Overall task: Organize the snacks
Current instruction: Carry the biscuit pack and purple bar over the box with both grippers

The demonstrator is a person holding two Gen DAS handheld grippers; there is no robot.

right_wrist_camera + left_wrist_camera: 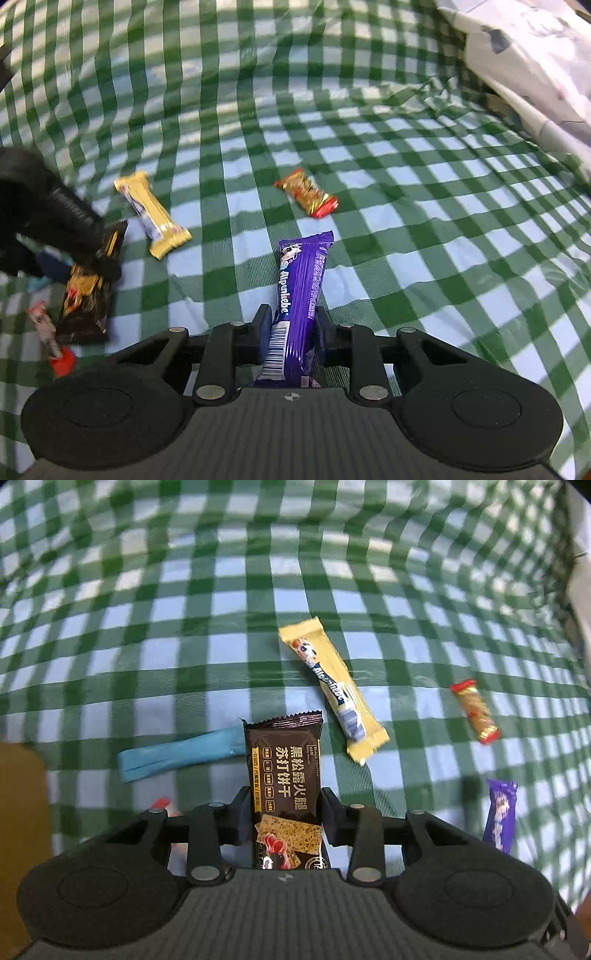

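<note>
the left claw (pixel 284 808) is closed on the dark cracker packet (pixel 284 775), pads against both its long edges, low over the green checked tabletop (pixel 184 627). the right claw (pixel 291 325) pinches the purple candy stick (pixel 299 295). a yellow stick (pixel 332 690) and a red-ended candy (pixel 476 710) lie just beyond, apart.

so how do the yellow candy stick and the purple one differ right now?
The yellow stick lies loose and slanted on the checked cloth; the purple stick sits between the right gripper fingers, pads against its sides. Yellow wrapper versus purple. Both are long, slim, sealed sticks, apparently the same brand.
</note>
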